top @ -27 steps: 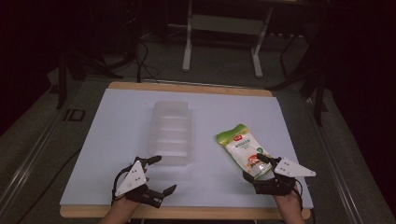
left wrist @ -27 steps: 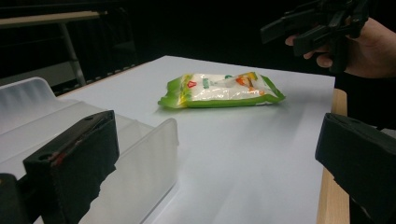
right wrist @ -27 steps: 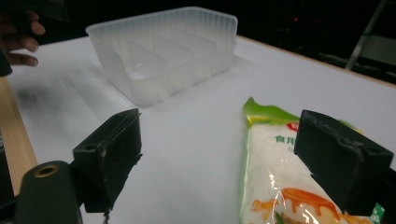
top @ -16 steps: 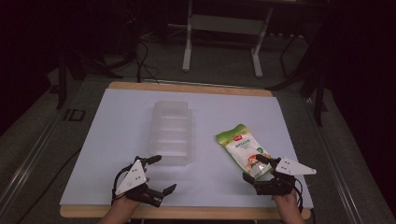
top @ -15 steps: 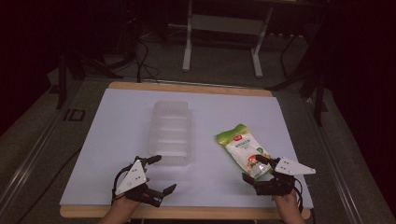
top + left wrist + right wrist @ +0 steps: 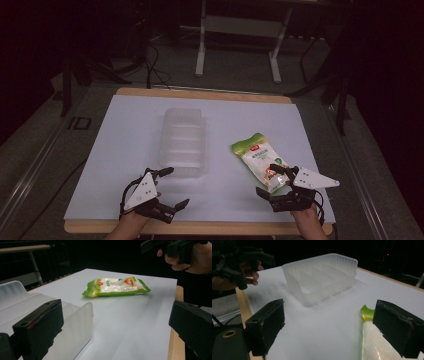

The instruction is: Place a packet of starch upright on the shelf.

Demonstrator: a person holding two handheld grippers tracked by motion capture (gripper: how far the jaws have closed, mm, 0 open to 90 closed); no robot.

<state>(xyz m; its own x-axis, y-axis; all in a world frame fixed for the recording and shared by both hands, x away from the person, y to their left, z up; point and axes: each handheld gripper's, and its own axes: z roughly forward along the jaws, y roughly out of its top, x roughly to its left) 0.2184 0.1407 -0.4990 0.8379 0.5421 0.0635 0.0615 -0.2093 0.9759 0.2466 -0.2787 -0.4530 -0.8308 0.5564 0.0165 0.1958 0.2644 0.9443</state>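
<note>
- Two tools are hovering wide open, empty, at the bench's (image 6: 125, 130) near edge: left tool (image 6: 167, 187) just beside the clear ribbed plastic tray (image 6: 183, 140).
- Right tool (image 6: 274, 181) is poised over the green snack packet's (image 6: 256, 156) near end; it should be straddling that end squarely before closing.

place: dim lab/studio | evidence: white-topped table (image 6: 130, 150), metal stand legs (image 6: 202, 50), floor cables (image 6: 150, 60)

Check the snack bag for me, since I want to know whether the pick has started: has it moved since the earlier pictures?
No. The snack bag lies right of the clear tray, same gap, same tilt.
</note>
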